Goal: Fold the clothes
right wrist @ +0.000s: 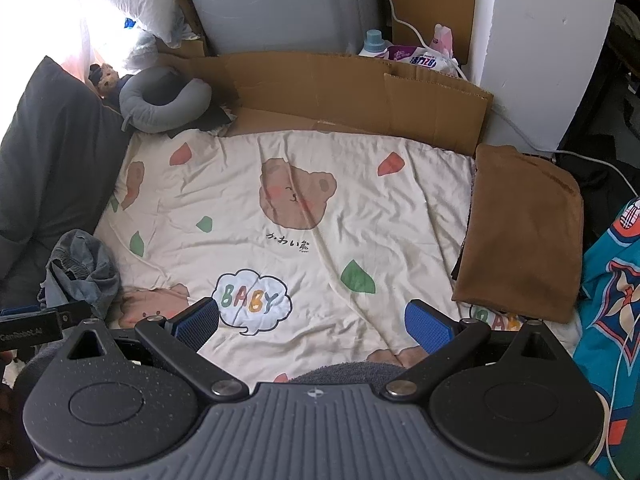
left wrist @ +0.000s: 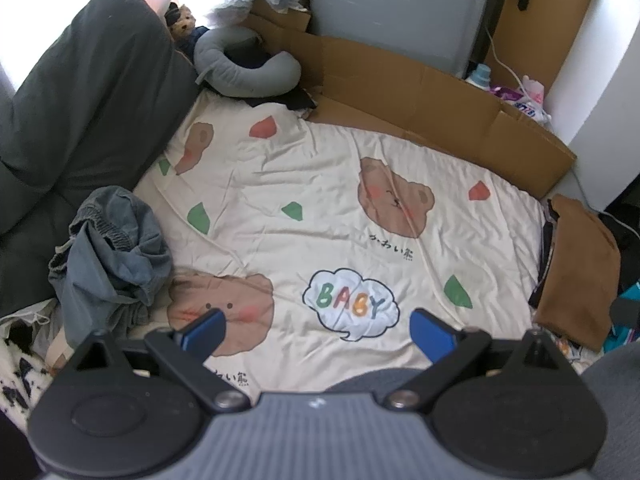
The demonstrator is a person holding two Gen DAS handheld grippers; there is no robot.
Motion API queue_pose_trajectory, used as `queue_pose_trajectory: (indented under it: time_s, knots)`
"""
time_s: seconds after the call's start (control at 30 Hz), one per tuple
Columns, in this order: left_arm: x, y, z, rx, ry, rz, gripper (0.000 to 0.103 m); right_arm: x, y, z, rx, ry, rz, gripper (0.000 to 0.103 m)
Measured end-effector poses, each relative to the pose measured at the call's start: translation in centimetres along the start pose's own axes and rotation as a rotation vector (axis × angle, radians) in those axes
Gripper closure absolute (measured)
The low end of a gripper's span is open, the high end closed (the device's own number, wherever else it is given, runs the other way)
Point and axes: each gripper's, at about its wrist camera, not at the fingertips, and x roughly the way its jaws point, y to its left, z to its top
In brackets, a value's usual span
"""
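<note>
1. Both grippers, left point(left wrist: 316, 330) and right point(right wrist: 312, 320), are hovering wide apart, holding nothing.
2. One crumpled jeans point(left wrist: 112, 256) is lying at the sheet's point(left wrist: 320, 200) left edge.
3. One folded brown cloth point(right wrist: 524, 232) is resting at its right edge.

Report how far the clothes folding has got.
Done: a brown garment lies folded flat at the right edge of the bear-print sheet. In hand: nothing; the left gripper and right gripper both hover open and empty above the sheet. Left: the blue-grey denim garment lies crumpled in a heap at the left edge, unfolded.
</note>
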Motion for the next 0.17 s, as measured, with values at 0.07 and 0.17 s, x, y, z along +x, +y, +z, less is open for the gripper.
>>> queue_pose_trajectory:
  time_s: [0.07,0.17]
  knots:
    - [0.03,0.10,-0.01,-0.002,0.000,0.000,0.003,-0.04,0.04,0.02,-0.002,-0.002,-0.003,0.001]
    - [0.10,0.42,0.11,0.005,-0.003,-0.005,0.003,-0.06,0.05,0.03,-0.003,-0.003,-0.005,0.001]
